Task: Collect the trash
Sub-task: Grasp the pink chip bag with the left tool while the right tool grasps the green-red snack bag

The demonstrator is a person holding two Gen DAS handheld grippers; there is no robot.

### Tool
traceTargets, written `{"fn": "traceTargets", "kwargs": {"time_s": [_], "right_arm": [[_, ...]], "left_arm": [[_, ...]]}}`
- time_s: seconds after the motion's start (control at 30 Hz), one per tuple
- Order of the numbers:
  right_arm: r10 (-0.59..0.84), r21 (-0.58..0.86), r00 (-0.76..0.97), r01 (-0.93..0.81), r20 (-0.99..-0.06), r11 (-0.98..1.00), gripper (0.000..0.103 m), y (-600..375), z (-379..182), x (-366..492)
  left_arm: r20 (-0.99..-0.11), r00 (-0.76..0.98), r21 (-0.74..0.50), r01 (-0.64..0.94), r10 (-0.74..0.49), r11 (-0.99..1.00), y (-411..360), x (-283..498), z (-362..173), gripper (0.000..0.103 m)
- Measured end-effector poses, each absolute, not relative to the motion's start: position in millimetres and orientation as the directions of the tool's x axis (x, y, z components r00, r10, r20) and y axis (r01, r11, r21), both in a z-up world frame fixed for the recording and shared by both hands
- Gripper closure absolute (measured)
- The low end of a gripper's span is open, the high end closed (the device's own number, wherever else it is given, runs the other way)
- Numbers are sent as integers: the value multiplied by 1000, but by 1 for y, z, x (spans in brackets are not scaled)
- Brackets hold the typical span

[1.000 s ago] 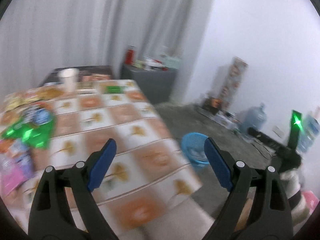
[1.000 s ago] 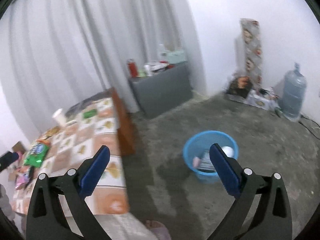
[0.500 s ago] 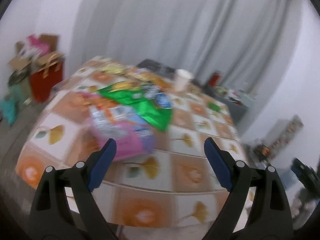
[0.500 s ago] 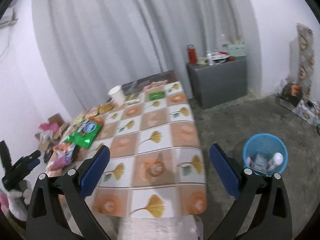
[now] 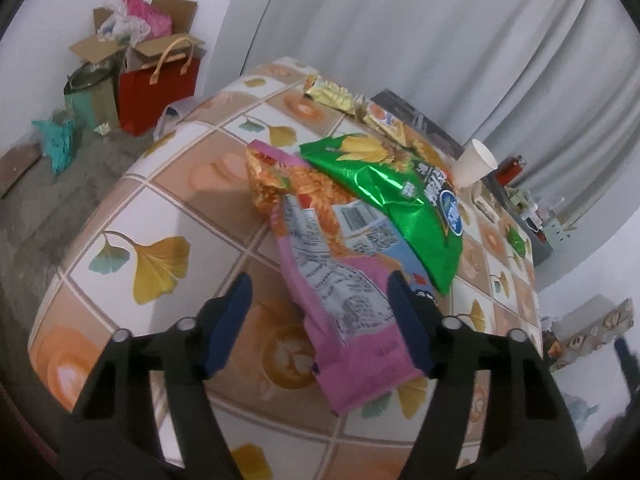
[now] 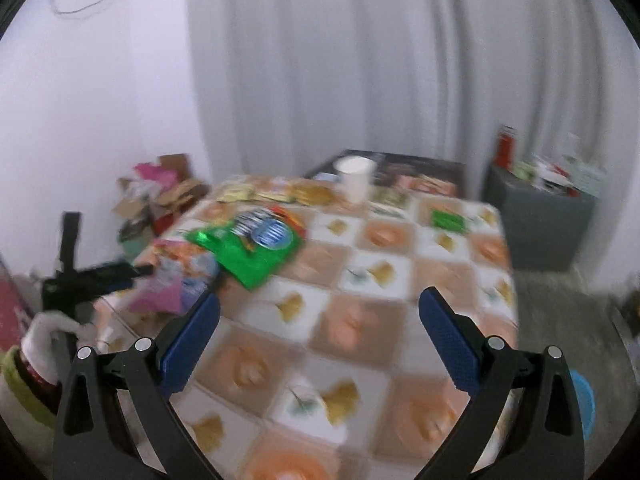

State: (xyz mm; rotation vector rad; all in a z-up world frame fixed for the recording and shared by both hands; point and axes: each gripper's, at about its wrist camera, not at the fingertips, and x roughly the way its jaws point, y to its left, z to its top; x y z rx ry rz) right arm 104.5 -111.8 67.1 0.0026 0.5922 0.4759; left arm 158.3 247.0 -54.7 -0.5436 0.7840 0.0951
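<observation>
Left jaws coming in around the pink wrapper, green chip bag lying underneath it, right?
Not quite. The green chip bag lies on top of the pink wrapper, overlapping its far end, as the left wrist view shows. The left gripper has just been closing its jaws around the wrapper's near end, not yet pinching it.

Table (image 5: 168, 196) in leaf-patterned cloth, bearing pink packet (image 5: 340, 296), green packet (image 5: 396, 196), paper cup (image 5: 476, 162).

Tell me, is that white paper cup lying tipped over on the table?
No. The white paper cup stands upright at the far end of the table, behind the green snack bag.
</observation>
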Motion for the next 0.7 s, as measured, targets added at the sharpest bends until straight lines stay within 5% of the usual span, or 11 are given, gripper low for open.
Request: {"fn": "traceTargets", "kwargs": {"time_s": [0.3,0.7], "right_arm": [[689,448,405,-543,-601,710,6,-37,51,278],[700,633,172,-321,-693,705,6,27,-31,428]], "left_arm": [[-718,679,-403,-232,-150,885,243,170,-69,59],[-722,678,-377,-220,-137,900,250,162,-72,72]]}}
